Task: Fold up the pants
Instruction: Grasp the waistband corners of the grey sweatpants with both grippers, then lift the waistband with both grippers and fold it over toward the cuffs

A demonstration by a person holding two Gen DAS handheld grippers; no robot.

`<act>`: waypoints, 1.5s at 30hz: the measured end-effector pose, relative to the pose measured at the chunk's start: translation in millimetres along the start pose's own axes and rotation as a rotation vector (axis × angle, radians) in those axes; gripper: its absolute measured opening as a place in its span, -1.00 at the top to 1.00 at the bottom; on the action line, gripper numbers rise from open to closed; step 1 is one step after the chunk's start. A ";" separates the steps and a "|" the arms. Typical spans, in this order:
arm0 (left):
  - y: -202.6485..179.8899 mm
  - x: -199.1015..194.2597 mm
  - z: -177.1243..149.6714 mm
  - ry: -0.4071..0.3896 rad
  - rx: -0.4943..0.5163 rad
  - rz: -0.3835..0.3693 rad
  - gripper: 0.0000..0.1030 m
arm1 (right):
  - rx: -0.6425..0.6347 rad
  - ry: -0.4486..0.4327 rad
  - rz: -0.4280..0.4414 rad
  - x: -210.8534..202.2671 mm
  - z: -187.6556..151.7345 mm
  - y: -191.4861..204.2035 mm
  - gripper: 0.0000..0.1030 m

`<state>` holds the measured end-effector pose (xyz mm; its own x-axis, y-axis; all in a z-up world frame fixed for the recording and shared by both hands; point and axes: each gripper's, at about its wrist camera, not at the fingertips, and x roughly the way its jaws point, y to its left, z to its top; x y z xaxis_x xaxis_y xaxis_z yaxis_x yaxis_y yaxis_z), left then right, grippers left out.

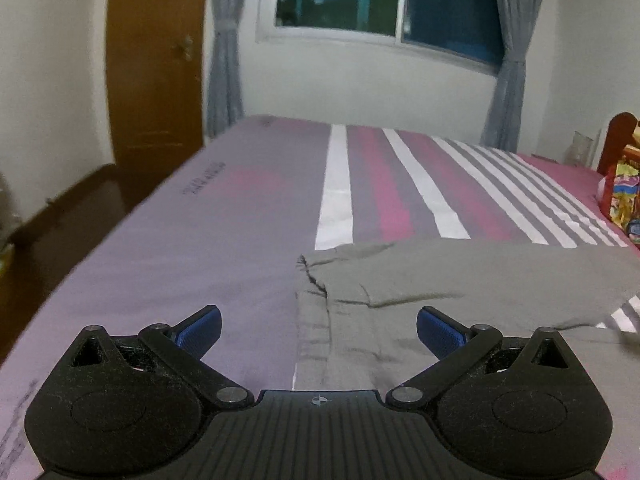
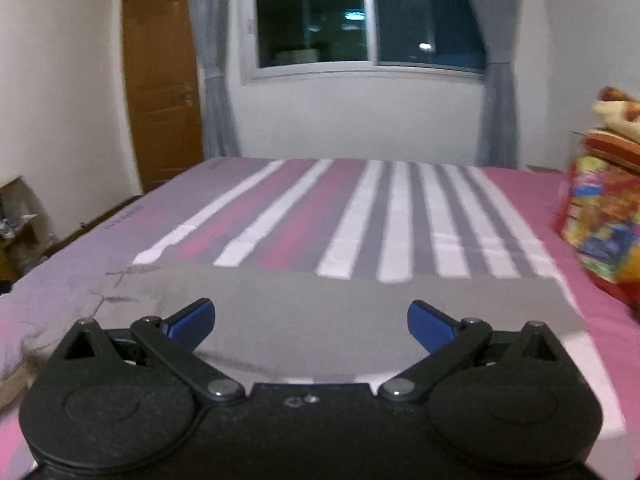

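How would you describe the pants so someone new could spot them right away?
Start at the big bed with the pink, grey and white striped sheet below the window. On its near part, just ahead of both open tools, lie the pants: the only plain grey cloth, flat and folded over, unlike the stripes around it.

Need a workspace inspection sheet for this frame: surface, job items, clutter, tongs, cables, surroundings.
Surface: bed with a striped pink, grey and white sheet.
Job's things: grey pants lying on the sheet, one layer folded over another in the left wrist view.
Clutter: colourful bundle at the bed's right edge.
Grippers: left tongs open, holding nothing; right tongs open over the pants.
Cables: nothing seen.
Surroundings: wooden door, dark window, grey curtains.
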<state>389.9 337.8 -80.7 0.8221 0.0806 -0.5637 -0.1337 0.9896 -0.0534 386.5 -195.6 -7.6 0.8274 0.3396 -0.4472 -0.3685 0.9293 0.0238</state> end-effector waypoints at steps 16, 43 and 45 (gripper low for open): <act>-6.4 209.5 35.8 0.193 0.117 -0.034 -0.76 | -0.304 0.155 0.162 230.2 6.0 3.6 -0.53; -24.3 60.5 25.9 -0.127 0.165 -0.222 0.66 | -0.573 0.109 0.213 93.4 17.8 -10.0 0.87; -24.2 25.2 8.7 -0.133 0.197 -0.233 0.66 | -0.602 0.092 0.218 50.1 9.3 -6.8 0.94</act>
<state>418.7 316.9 -86.4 0.8847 -0.1489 -0.4418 0.1656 0.9862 -0.0008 434.4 -183.5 -21.8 0.6771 0.4726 -0.5640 -0.7192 0.5872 -0.3714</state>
